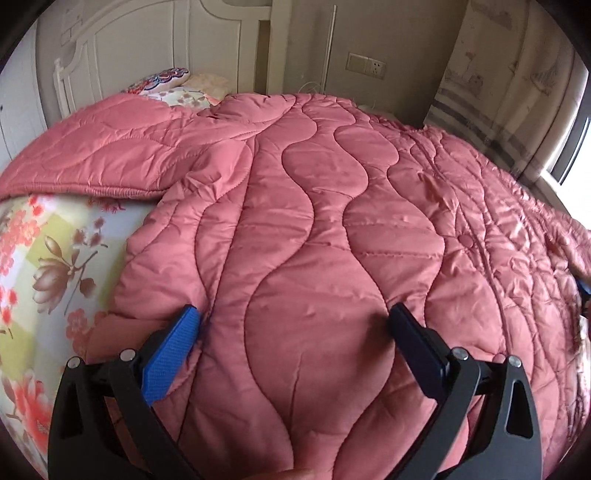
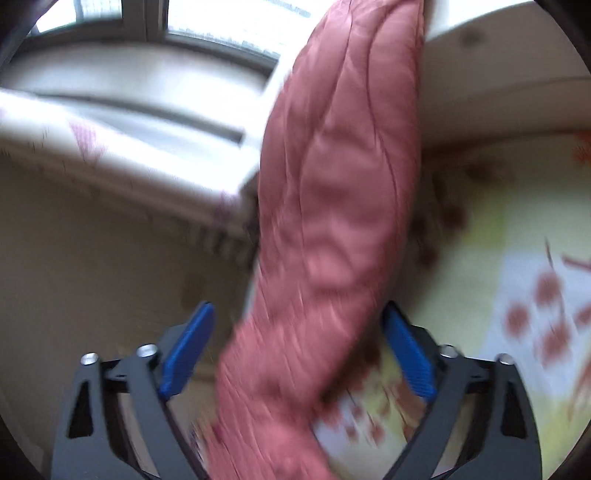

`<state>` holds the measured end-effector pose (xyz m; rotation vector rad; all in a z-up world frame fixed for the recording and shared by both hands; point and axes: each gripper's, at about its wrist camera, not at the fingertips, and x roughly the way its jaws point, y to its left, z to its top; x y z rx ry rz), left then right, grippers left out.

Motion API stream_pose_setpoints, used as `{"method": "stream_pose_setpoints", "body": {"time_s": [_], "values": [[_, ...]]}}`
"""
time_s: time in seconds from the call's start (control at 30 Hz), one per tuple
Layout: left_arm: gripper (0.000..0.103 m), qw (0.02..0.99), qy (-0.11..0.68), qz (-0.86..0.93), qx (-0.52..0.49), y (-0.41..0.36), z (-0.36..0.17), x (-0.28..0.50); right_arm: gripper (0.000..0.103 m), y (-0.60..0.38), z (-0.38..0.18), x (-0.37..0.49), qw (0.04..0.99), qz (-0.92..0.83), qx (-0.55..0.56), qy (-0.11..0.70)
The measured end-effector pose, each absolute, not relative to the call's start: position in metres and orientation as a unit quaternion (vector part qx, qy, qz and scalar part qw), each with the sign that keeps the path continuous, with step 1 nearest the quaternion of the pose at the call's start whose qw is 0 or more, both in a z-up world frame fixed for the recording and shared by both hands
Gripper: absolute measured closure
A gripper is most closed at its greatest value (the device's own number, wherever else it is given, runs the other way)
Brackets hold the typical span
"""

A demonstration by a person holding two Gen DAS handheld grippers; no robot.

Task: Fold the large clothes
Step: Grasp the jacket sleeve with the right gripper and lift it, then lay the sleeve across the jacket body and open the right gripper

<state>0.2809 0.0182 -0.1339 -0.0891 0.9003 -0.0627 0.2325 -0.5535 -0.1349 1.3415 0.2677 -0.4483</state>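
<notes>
Right now the pink quilted coat [image 1: 314, 229] lies spread across the bed, covering most of the floral sheet [image 1: 48, 258], with one sleeve [image 1: 110, 155] stretched out flat toward the headboard [image 1: 122, 48] and pillows [image 1: 173, 79]. From my left wrist view, the left gripper [image 1: 295, 339] hangs over the coat's near hem with its jaws wide apart and nothing clamped; the blue pad [image 1: 173, 354] sits right at the coat's side edge, though I cannot tell whether it touches the fabric.

On the other side the right gripper [image 2: 299, 343] has a long padded run of the coat [image 2: 340, 206] passing between its fingers [image 2: 406, 354] (probably the other sleeve or a side edge, the blur makes it hard to say). Those jaws stand apart too, and the pads do not look pressed onto the cloth, so I read it as not yet gripped.

To do this step well, I'd centre the thick fabric deep between the right pads before squeezing, catching both layers, and take the hem corner with the left. The filling is slippery and puffy, so a shallow bite would likely slide off once I lift. The window [image 2: 184, 22] side of the bed leaves little sheet to spare.
</notes>
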Motion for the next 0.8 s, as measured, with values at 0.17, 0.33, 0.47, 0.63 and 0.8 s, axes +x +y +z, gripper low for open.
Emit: {"method": "stream_pose_setpoints", "body": {"time_s": [0.17,0.33,0.47,0.63,0.8], "values": [[0.002,0.899,0.433,-0.033,-0.049,0.018,-0.134,0.283,0.079,-0.575,-0.132,0.24,0.72,-0.263,0.639,0.073],[0.002,0.899,0.433,-0.033,-0.048,0.018,-0.134,0.283,0.079,-0.503,-0.03,0.309,0.901,-0.253,0.327,0.13],[0.002,0.899,0.434,-0.03,-0.045,0.018,-0.134,0.282,0.078,-0.338,-0.013,0.377,0.953,-0.124,-0.135,0.242],[0.002,0.899,0.433,-0.031,-0.046,0.019,-0.134,0.282,0.07,-0.215,-0.116,0.362,0.817,-0.028,-0.497,0.292],[0.002,0.899,0.435,-0.029,-0.042,0.018,-0.134,0.282,0.053,-0.246,-0.101,0.361,0.871,-0.049,-0.368,0.32]]}}
